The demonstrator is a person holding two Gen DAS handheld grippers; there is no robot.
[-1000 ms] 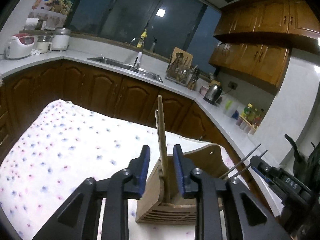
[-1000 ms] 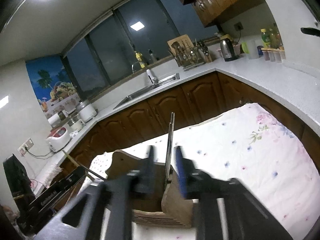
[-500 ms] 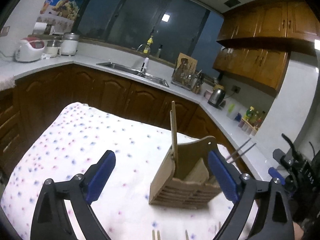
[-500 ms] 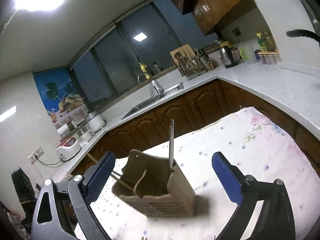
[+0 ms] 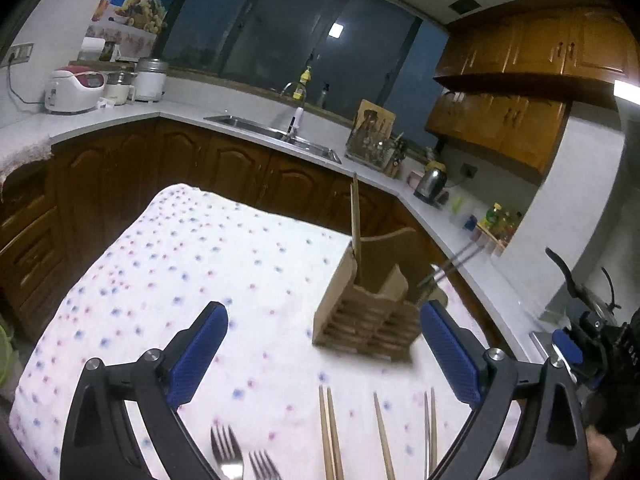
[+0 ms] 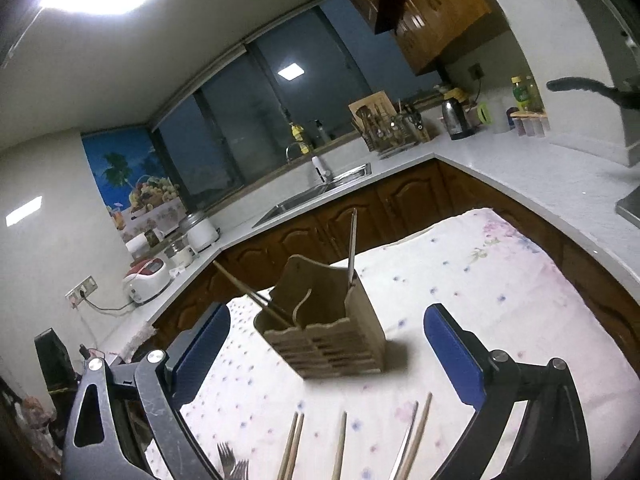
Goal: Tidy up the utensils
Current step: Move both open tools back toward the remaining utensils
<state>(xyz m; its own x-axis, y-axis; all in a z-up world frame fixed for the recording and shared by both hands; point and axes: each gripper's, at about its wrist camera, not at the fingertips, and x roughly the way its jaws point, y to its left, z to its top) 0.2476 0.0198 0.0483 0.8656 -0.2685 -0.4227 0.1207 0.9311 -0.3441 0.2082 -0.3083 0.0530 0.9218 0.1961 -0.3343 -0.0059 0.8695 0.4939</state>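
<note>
A wooden utensil holder (image 5: 368,312) (image 6: 324,340) stands on the floral tablecloth (image 5: 160,280). A pair of wooden chopsticks (image 5: 355,224) stands upright in its left compartment, and a metal pair (image 6: 352,244) leans in the right one. My left gripper (image 5: 324,352) is open and empty, short of the holder. My right gripper (image 6: 326,348) is likewise open with nothing between its pads. Loose wooden chopsticks (image 5: 330,432) (image 6: 294,444), metal chopsticks (image 5: 430,432) and two forks (image 5: 226,452) lie on the cloth below the grippers.
Dark wooden cabinets and a white counter (image 5: 240,120) wrap around behind the table. A sink (image 5: 276,134), a dish rack (image 5: 372,148), a kettle (image 5: 430,180) and rice cookers (image 5: 76,88) stand on the counter. The other gripper (image 5: 580,344) shows at the right edge.
Both grippers let go of the chopsticks they had set in the holder, opened wide and drew back from it. Loose chopsticks and forks came into view at the bottom.
</note>
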